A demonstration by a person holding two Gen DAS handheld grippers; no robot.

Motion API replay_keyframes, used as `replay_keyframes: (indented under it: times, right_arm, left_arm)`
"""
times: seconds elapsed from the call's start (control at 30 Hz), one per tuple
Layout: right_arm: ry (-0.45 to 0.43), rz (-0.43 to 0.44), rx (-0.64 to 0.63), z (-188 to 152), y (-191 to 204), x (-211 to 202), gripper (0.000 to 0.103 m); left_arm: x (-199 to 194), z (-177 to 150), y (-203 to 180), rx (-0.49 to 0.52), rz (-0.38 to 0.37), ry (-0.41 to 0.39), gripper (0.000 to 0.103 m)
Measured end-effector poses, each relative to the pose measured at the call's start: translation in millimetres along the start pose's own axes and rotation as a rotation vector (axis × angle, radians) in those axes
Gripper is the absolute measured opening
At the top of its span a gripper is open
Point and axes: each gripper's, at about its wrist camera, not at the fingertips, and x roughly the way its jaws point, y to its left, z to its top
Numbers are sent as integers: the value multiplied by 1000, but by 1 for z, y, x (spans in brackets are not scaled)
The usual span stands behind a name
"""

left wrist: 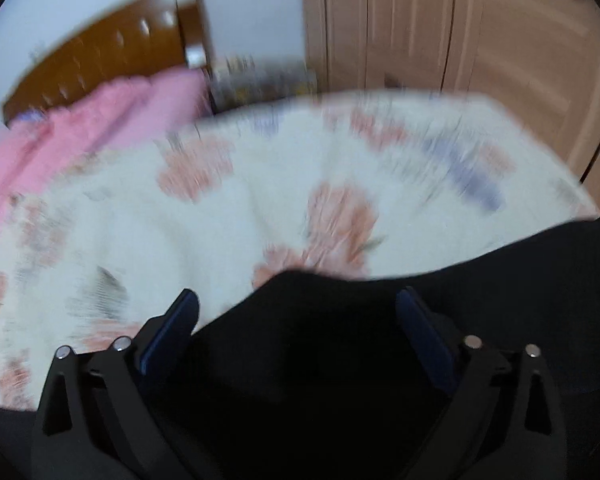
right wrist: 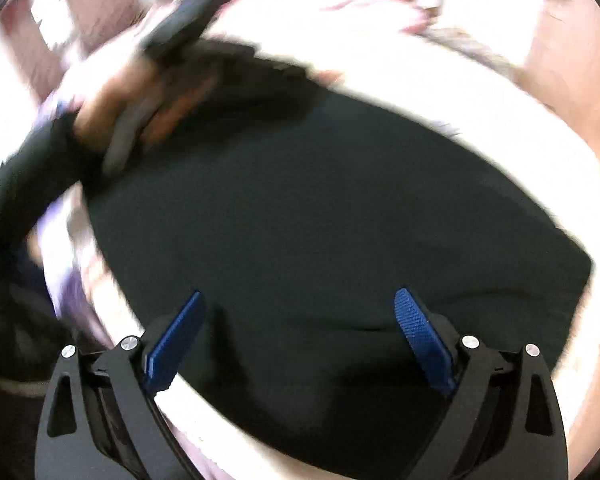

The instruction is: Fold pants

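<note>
The left gripper (left wrist: 298, 308) is standing with its blue-padded fingers (left wrist: 182, 322) spread wide, gripping nothing, and it is hovering over the near edge of the black pants (left wrist: 340, 340). From this view the cloth is filling the space between and below the fingers, but blur is making it impossible to say whether the pads are touching the fabric or only passing over it. The right gripper (right wrist: 300, 312) is likewise gaping wide and holding nothing, with the pants (right wrist: 320, 208) lying as a broad dark patch right in front of it.

The pants are resting on a flowered bedsheet (left wrist: 180, 208), spread fairly flat, with a shallow crease running near the right fingers. That flat lay is probably why both grippers are hanging open above the cloth: they look to be moving into position to pinch an edge, or letting a fold settle. Which of the two it is cannot be told.

Further out in the right view, the person's left hand (right wrist: 116, 108) is gripping the handle of its tool at the far edge of the pants. Beyond the sheet in the left view, a pink blanket (left wrist: 84, 128) is bunching against a brown headboard (left wrist: 112, 56), and a pale wooden wardrobe (left wrist: 440, 28) is standing behind the bed.

No box, basket or other container is showing in either view.
</note>
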Motion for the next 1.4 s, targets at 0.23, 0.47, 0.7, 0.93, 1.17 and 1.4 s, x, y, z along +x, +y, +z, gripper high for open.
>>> replay_keyframes:
  times: [0.23, 0.47, 0.7, 0.93, 1.17, 1.4]
  right_arm:
    - [34, -142, 45, 3, -34, 9, 93]
    - [30, -230, 63, -40, -27, -6, 94]
    - [-136, -182, 7, -57, 39, -36, 95]
    - [-110, -162, 36, -90, 27, -5, 97]
    - [-107, -212, 74, -51, 35, -16, 97]
    - [-85, -152, 113, -19, 48, 41, 97]
  left_arm:
    - [-18, -17, -47, 46, -112, 45, 101]
    - [14, -26, -44, 53, -53, 94, 102]
    - [-72, -64, -41, 34, -18, 30, 101]
    - [-88, -151, -4, -97, -1, 114, 102]
    - [-143, -162, 29, -138, 0, 17, 100]
    - [-132, -216, 138, -359, 122, 34, 100]
